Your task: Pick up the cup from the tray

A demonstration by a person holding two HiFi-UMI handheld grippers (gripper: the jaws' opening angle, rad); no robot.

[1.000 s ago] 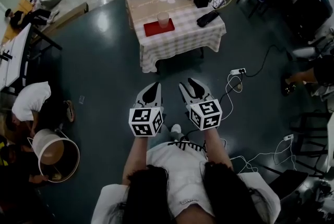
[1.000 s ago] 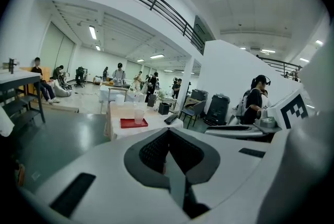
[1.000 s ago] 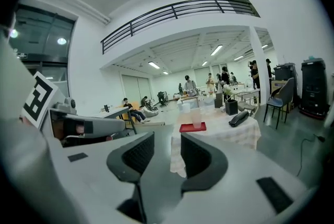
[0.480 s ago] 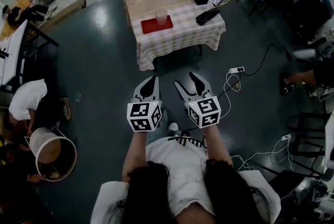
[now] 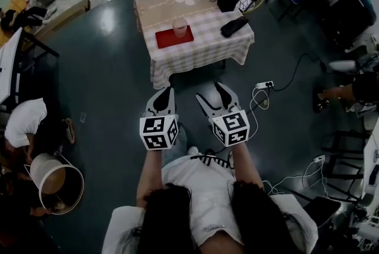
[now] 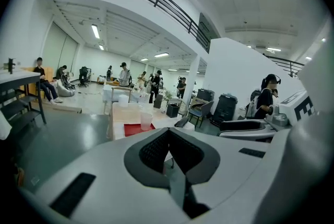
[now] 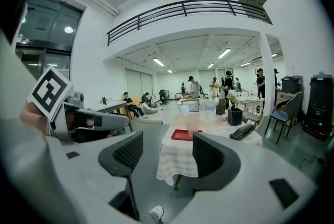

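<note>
Underfoot, a dark, glossy floor [image 5: 106, 69] spreads across the whole scene and reflects the ceiling lights. Far ahead stands a square worktop [image 5: 201, 48] draped in a pale checked cloth that hangs in soft folds on the near side. Near the person, both claws are held side by side over the floor, each a smooth white shell with dark ribbed pads and a marker cube at its back. The left claw [image 5: 166, 92] has its jaws brought together at the tips, with nothing in them. The right claw [image 5: 210, 92] has its jaws standing apart and opening, and only floor and the distant worktop show between them. A flat, red, rectangular tray [image 5: 169, 41] lies on the near left part of the cloth. The cup [image 5: 179, 26], translucent and slightly tapered, stands upright on the far part of that tray, well apart from both claws and straight beyond them.
</note>
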